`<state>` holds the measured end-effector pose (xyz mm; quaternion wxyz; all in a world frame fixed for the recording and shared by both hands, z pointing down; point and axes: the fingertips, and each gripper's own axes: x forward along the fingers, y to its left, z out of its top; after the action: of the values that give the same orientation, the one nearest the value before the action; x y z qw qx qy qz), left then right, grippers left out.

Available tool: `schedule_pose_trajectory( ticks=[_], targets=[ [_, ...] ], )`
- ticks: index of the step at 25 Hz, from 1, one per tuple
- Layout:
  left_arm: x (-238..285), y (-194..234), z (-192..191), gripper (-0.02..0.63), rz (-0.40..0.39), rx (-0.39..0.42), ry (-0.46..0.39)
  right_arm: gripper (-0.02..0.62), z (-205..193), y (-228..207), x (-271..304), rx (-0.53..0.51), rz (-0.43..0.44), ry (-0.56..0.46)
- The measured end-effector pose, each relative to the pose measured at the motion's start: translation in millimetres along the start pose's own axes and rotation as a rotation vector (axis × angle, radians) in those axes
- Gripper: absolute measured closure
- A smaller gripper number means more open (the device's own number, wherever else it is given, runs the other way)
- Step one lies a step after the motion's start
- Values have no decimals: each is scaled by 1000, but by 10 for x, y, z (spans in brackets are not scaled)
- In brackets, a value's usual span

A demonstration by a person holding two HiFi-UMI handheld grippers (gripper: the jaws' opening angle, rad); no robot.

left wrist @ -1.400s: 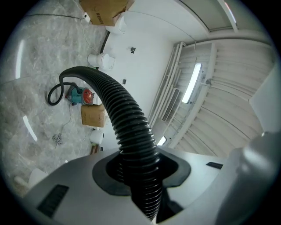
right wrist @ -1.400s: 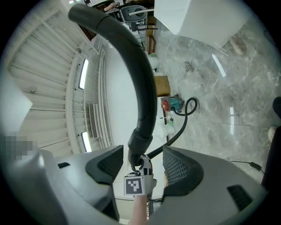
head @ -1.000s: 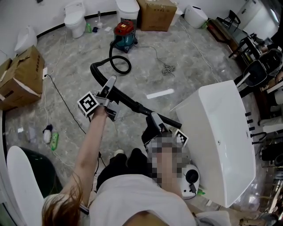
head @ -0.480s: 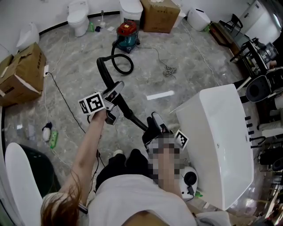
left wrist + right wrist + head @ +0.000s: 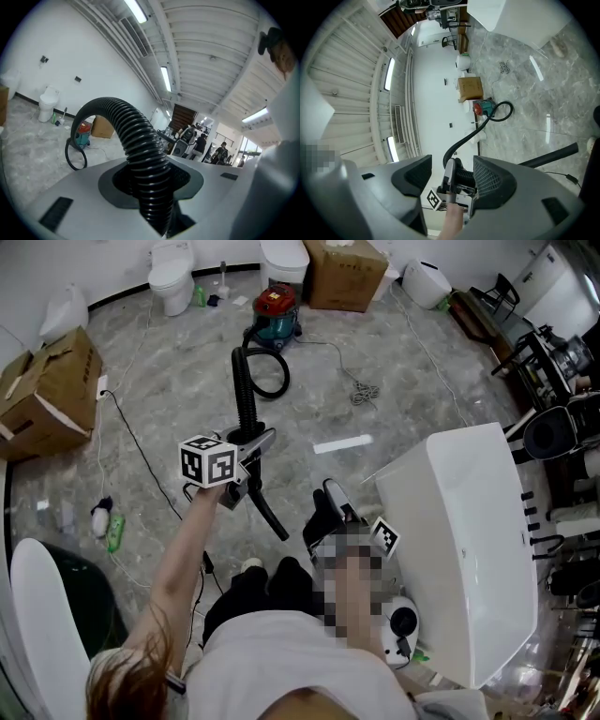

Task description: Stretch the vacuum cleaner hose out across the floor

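A black ribbed vacuum hose (image 5: 247,395) runs from the red and teal vacuum cleaner (image 5: 274,311) through a loop on the floor to my left gripper (image 5: 246,454). That gripper is shut on the hose, held above the floor. In the left gripper view the hose (image 5: 140,154) passes between the jaws of the left gripper (image 5: 152,180) and arches toward the vacuum cleaner (image 5: 83,133). The hose's free end (image 5: 278,526) hangs down and to the right of the grip. My right gripper (image 5: 333,507) is open and holds nothing, a little to the right of that end. The right gripper (image 5: 452,176) looks at the hose (image 5: 464,138).
A white bathtub (image 5: 469,549) stands close on the right. Cardboard boxes (image 5: 47,399) (image 5: 342,273) and toilets (image 5: 173,277) line the left and far sides. A thin cable (image 5: 361,390) and bottles (image 5: 108,526) lie on the marble floor. Another white fixture (image 5: 42,634) is at lower left.
The left gripper has swung the hose from a slant toward the right to nearly straight toward the vacuum. The hose's free end has moved left, away from the right gripper.
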<state>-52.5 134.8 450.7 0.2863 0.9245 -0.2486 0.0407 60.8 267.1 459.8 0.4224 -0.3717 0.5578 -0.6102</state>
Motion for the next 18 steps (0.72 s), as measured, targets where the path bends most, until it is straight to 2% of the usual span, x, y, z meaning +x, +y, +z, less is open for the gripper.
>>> schedule_pose_trajectory(
  ticks=[9,18],
  targets=[
    [-2,-51,-227,463,34,231,173,328,-3,-5,9,25,5,2],
    [6,-206,-489,462,8,553,340,328,8,-27,-4,21,-2,-7]
  ],
)
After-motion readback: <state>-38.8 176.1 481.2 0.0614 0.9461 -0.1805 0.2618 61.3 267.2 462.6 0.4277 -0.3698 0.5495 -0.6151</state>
